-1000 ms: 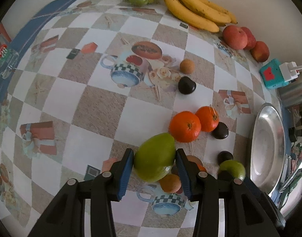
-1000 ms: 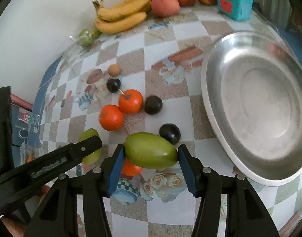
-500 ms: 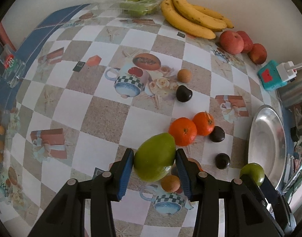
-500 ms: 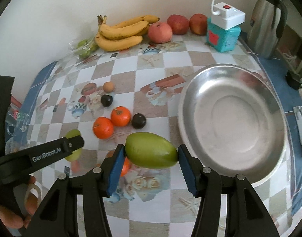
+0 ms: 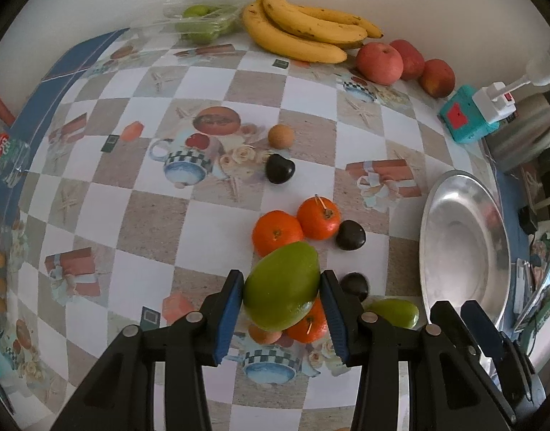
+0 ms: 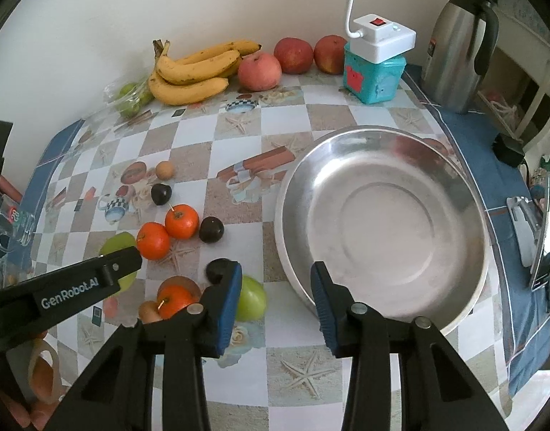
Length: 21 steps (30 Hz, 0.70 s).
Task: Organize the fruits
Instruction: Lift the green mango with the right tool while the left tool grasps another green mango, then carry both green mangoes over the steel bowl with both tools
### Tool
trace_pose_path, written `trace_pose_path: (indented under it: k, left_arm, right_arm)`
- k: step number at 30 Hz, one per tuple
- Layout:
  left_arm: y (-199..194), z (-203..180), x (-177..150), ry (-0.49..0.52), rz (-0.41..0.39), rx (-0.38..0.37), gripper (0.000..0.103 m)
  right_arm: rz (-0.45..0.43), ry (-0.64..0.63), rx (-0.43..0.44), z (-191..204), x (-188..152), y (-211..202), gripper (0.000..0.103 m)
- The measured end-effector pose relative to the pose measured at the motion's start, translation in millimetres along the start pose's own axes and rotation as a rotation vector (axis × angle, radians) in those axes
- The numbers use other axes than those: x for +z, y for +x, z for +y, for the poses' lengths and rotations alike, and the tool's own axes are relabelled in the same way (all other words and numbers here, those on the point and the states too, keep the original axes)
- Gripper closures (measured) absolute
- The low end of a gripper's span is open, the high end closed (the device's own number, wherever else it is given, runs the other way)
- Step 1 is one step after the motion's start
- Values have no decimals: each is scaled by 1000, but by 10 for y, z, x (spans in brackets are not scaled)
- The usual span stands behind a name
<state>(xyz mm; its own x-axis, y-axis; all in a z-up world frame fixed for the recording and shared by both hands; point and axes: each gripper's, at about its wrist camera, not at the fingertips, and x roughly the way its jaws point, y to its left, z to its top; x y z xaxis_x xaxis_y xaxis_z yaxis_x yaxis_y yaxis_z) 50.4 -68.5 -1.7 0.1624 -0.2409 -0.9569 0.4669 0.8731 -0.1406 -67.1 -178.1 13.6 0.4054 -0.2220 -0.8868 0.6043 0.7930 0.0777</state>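
While my left gripper [image 5: 280,280] clamps one green mango [image 5: 282,298] between its blue pads, up above the checked tablecloth [image 5: 149,215], my right gripper [image 6: 276,276] grasps nothing; its jaws have just been closing, yet they stand part-way apart with only cloth and the near rim of the steel bowl [image 6: 465,194] showing between them; the second green mango [image 6: 253,298] lies on the cloth just beside that gripper's left finger, partly hidden behind it, near the bowl but outside it; from the left camera I see an orange [image 5: 309,327] and a small tan fruit [image 5: 264,334] on the table under the held mango; two more oranges [image 5: 278,231] sit touching each other just past it, with a dark fruit [image 5: 350,235] against the right one; another dark fruit [image 5: 354,285] lies close to the left gripper's right finger; the bananas [image 5: 303,28] and three apples [image 5: 379,63] stay out of this, lined along the wall at the far edge.
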Motion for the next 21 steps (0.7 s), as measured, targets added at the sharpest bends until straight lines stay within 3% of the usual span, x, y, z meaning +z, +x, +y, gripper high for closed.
trace_pose_path:
  k: [8, 16, 21]
  left_arm:
    - [17, 72, -3, -20, 4, 1, 56]
    - [59, 206, 5, -59, 15, 4, 56]
    - [77, 234, 29, -72, 18, -14, 56]
  right_arm:
    - [28, -4, 18, 5, -17, 73, 62]
    - [94, 64, 143, -16, 32, 285, 62]
    - [92, 71, 168, 35, 121, 352, 62]
